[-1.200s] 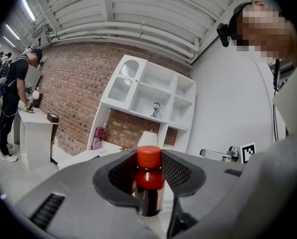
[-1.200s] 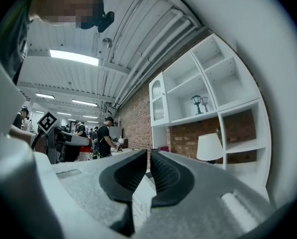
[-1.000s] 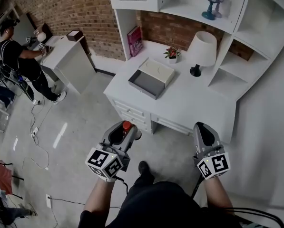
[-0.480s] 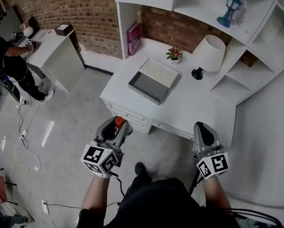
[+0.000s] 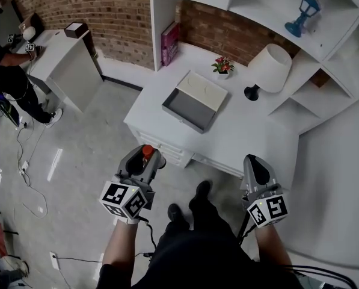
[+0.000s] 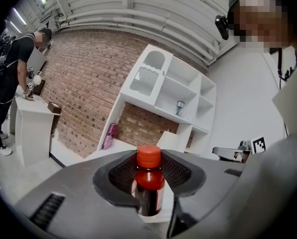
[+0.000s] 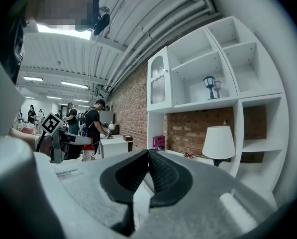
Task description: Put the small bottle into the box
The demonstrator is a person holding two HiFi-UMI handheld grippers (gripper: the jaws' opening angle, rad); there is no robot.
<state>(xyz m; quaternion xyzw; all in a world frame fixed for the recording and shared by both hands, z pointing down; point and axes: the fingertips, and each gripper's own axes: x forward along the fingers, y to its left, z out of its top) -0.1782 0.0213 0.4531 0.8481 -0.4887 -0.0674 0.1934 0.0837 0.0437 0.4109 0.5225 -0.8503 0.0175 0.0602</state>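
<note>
The left gripper (image 5: 148,156) has its fingers clenched on the red-capped small bottle (image 6: 148,180), upright over the floor, short of the worktop (image 5: 251,134). It is best carried level to above the open grey box (image 5: 187,108), farther and slightly right, then lowered. The right gripper (image 5: 255,168) has its fingers pressed together, empty.

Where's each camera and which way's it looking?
Head view: on the head, looking down at white desk and grey open box; both forearms show.
Left gripper view: rides left hand-held gripper, facing white shelves; jaws grip small red-capped bottle.
Right gripper view: rides right hand-held gripper, facing shelves; jaws shut, empty.
Both gripper views share those shelves.
</note>
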